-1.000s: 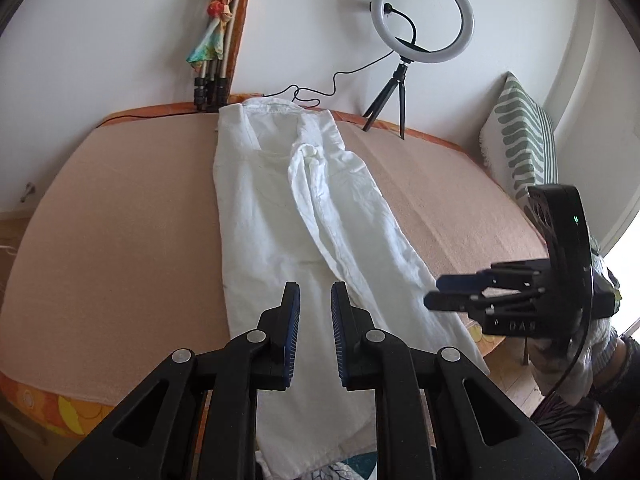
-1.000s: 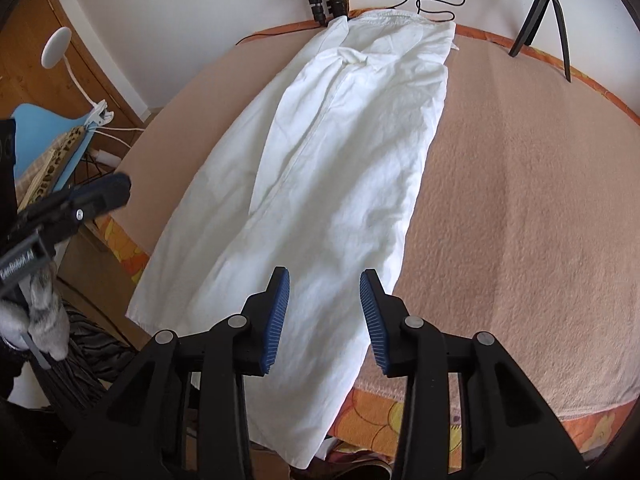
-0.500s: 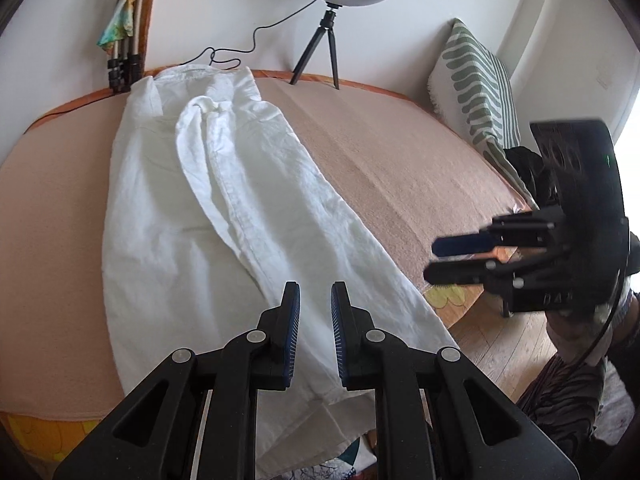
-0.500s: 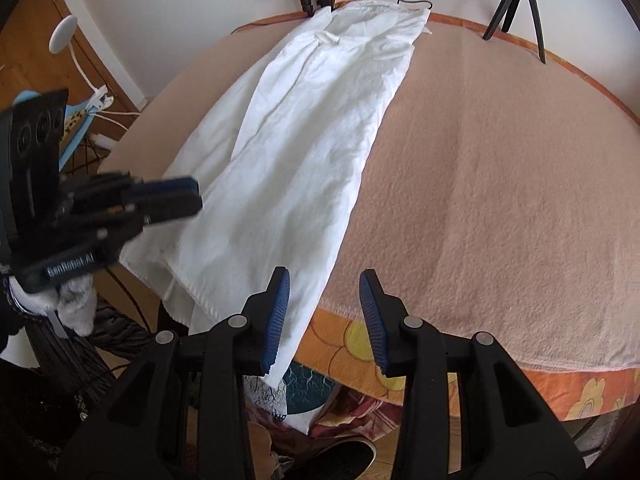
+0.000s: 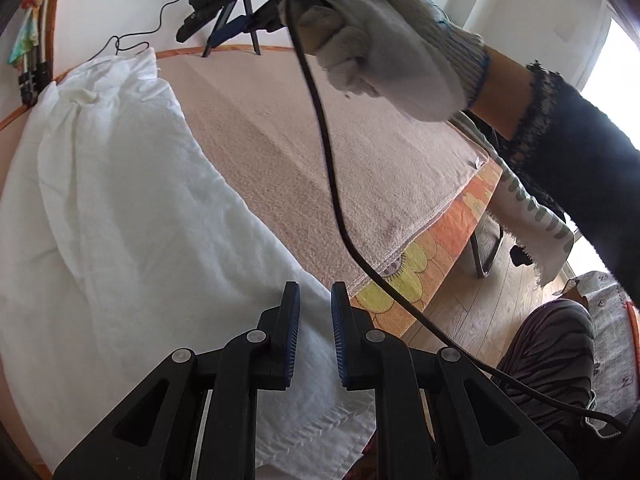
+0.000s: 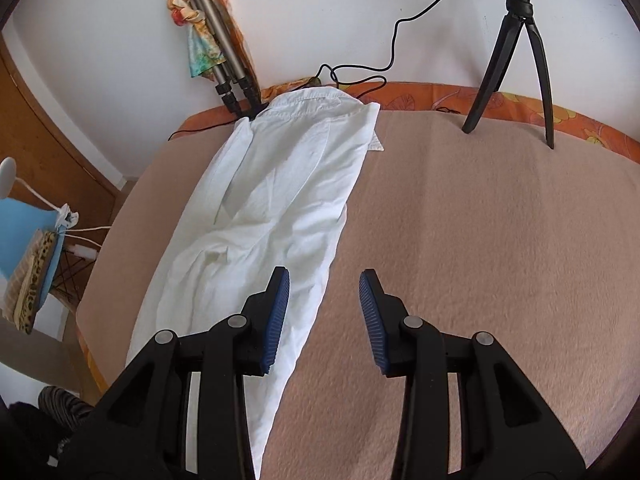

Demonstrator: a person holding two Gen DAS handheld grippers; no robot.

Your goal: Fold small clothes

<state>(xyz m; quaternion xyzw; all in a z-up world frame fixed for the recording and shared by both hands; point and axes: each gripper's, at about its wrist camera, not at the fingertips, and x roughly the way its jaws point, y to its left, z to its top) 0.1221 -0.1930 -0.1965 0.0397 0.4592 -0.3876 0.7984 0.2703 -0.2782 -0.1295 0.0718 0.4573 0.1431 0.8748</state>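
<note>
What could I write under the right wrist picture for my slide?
Open right gripper hovering over a long white garment spread on the pink blanket.

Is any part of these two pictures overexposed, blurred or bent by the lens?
Left wrist view: the window at right is blown out white; the gloved hand looks huge and slightly soft. Right wrist view: even daylight, sharp white garment, and the table edge curves strongly.
</note>
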